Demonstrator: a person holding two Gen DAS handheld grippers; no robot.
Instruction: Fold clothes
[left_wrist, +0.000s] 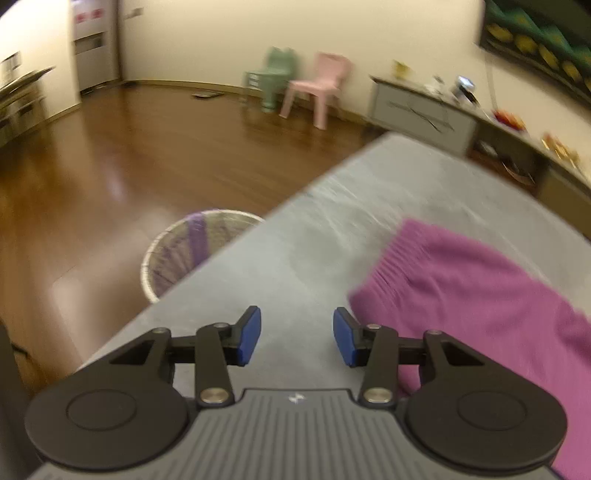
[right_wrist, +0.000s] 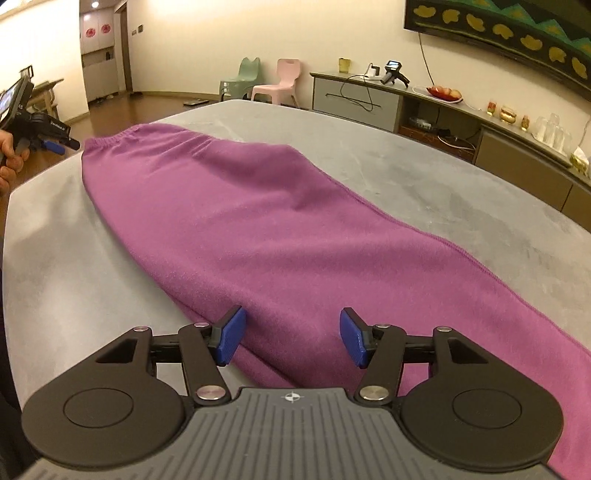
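1. Right gripper (right_wrist: 291, 339) hangs low over the near end of the purple trousers (right_wrist: 280, 221), jaws wide, nothing pinched
2. Left gripper (left_wrist: 297, 336) sits over bare grey table (left_wrist: 295, 240), jaws parted and empty, waistband (left_wrist: 399, 258) just right of it
3. Trousers lie flat, folded lengthwise, waistband at the far left
4. Wire bin (left_wrist: 177, 254) stands on the floor beyond the table edge

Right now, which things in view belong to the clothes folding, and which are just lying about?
Part of the job:
purple garment
grey table it lies on
left gripper, open
right gripper, open

Just lying about:
wire basket on the floor
green chair
pink chair
sideboard with fruit plate
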